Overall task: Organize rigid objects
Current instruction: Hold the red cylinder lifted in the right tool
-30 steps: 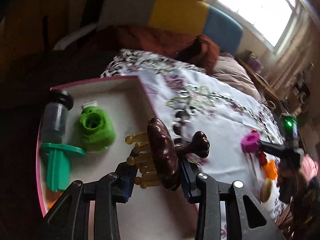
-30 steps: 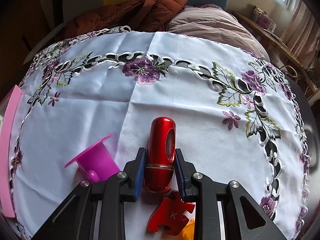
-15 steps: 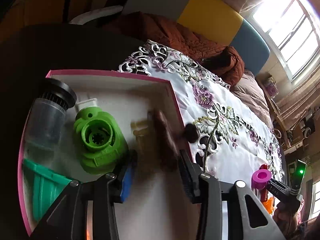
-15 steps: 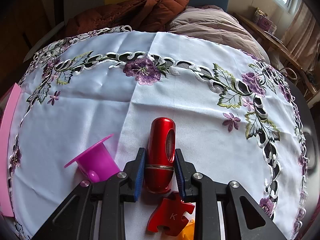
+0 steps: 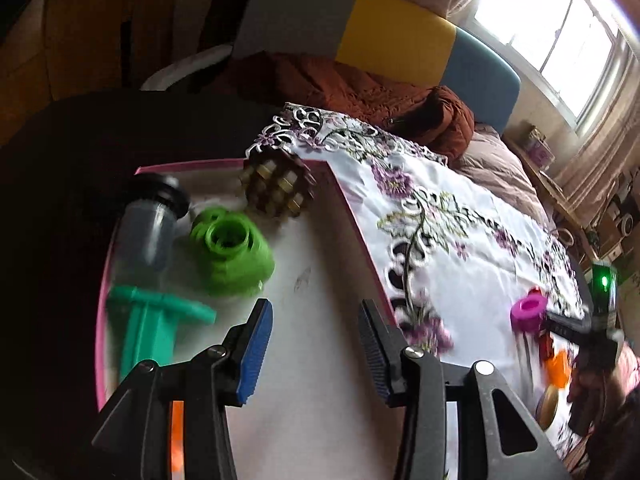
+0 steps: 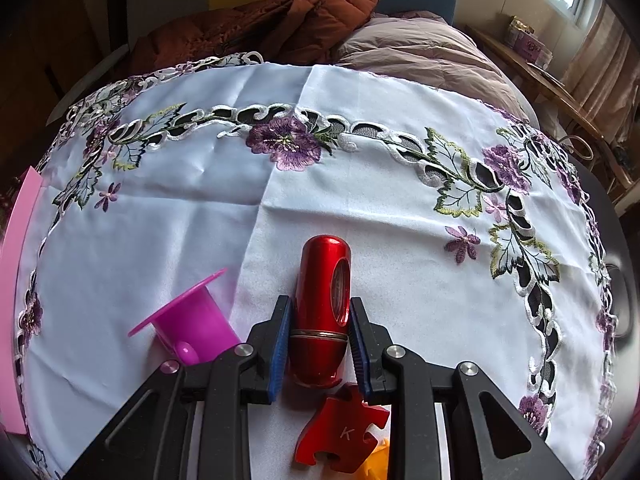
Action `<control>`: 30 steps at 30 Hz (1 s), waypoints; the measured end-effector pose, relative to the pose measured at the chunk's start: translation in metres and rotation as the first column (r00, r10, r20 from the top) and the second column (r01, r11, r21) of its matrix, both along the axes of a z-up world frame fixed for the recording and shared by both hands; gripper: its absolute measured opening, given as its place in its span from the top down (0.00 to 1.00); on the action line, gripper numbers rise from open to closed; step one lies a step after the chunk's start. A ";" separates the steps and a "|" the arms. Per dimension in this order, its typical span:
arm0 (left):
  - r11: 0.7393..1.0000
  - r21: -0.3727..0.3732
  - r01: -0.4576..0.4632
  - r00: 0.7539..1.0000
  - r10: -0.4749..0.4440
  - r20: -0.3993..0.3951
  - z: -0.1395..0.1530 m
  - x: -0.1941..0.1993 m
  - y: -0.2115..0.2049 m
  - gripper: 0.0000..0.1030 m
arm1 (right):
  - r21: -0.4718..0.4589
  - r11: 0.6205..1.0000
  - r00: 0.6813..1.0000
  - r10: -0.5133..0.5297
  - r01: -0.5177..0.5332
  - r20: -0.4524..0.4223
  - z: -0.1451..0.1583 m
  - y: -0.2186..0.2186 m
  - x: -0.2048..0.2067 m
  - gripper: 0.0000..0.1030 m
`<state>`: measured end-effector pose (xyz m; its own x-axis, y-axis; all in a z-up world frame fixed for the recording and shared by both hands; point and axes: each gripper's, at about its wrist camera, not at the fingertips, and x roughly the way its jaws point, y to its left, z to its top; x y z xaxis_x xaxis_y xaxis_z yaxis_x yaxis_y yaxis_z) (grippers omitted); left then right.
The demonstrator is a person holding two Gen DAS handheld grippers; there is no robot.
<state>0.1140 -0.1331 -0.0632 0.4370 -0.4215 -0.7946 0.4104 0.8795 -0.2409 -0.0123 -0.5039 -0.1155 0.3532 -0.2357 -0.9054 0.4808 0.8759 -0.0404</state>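
Red cylinder (image 6: 320, 312) (lower end hidden) between right gripper (image 6: 320, 344) fingers (image 6: 280, 340)

A tray (image 5: 352, 216) sits left of the tablecloth (image 6: 280, 216). In it, a brush (image 5: 278, 190) lies at the far corner, a funnel (image 5: 232, 252) nearer, a jar (image 5: 150, 228) to its left. On the cloth, a cup (image 6: 188, 326) lies left of a cylinder (image 6: 322, 312), with a puzzle piece (image 6: 344, 428) nearest.
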 end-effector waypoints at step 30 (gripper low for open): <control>0.995 0.091 0.029 0.990 -0.041 0.138 0.031 -0.089 0.043 0.57 | -0.024 1.000 1.000 -0.018 0.018 0.002 0.003 0.004 -0.002 0.74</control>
